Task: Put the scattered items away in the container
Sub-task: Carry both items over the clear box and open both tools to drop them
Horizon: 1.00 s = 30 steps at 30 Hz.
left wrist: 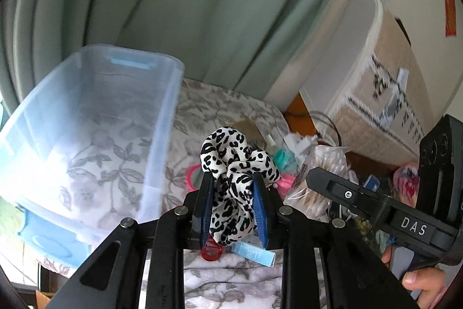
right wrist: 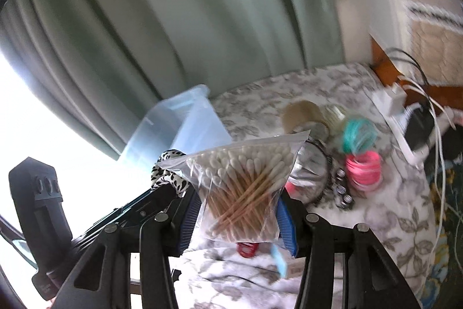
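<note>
Leopard-print scrunchie [left wrist: 235, 187] clamped in left tool [left wrist: 234, 200], bag of cotton swabs [right wrist: 241, 190] pinched in right tool [right wrist: 235, 217], both aloft over floral bed [right wrist: 332, 83]. Carry step, likely; next, swing both left over clear bin [left wrist: 86, 118], then release.

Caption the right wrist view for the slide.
Right gripper holds a zip bag of cotton swabs above the floral cloth, clear bin beyond.

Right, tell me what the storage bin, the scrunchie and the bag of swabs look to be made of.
Storage bin: translucent, faintly blue plastic; the floral cover shows through its walls.
Scrunchie: gathered woven fabric, slight sheen, black-and-white animal print.
Bag of swabs: clear, crinkled plastic film; the swabs inside look like wood or bamboo sticks with white cotton tips.
</note>
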### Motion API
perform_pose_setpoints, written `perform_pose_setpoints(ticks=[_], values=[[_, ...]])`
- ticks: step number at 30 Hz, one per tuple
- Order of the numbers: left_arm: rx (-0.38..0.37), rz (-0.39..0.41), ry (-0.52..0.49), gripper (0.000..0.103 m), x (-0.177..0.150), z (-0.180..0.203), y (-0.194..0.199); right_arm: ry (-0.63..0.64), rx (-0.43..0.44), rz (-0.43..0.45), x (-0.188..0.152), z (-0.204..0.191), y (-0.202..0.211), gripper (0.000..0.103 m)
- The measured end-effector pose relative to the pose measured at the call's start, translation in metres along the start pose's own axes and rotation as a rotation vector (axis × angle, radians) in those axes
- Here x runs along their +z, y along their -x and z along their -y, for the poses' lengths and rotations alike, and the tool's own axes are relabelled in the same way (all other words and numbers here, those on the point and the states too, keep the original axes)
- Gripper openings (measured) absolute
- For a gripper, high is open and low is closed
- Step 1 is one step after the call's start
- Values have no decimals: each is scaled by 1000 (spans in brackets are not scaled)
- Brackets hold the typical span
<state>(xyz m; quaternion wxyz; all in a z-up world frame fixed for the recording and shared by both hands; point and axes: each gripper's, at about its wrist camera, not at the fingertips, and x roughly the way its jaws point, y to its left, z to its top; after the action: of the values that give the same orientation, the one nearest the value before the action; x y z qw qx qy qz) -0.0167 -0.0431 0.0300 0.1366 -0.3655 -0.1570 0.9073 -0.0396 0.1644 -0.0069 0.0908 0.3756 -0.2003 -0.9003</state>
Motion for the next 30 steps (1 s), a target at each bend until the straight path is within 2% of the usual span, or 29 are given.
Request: perform_pose_setpoints(ticks=[7, 15, 30], values=[[39, 84, 53, 27, 17, -30, 44, 78, 49, -8, 10, -43, -10, 52], [110, 121, 141, 27, 24, -73, 77, 154, 93, -59, 11, -83, -37, 52], [187, 105, 241, 27, 29, -118, 85, 248, 114, -140, 6, -126, -84, 53]])
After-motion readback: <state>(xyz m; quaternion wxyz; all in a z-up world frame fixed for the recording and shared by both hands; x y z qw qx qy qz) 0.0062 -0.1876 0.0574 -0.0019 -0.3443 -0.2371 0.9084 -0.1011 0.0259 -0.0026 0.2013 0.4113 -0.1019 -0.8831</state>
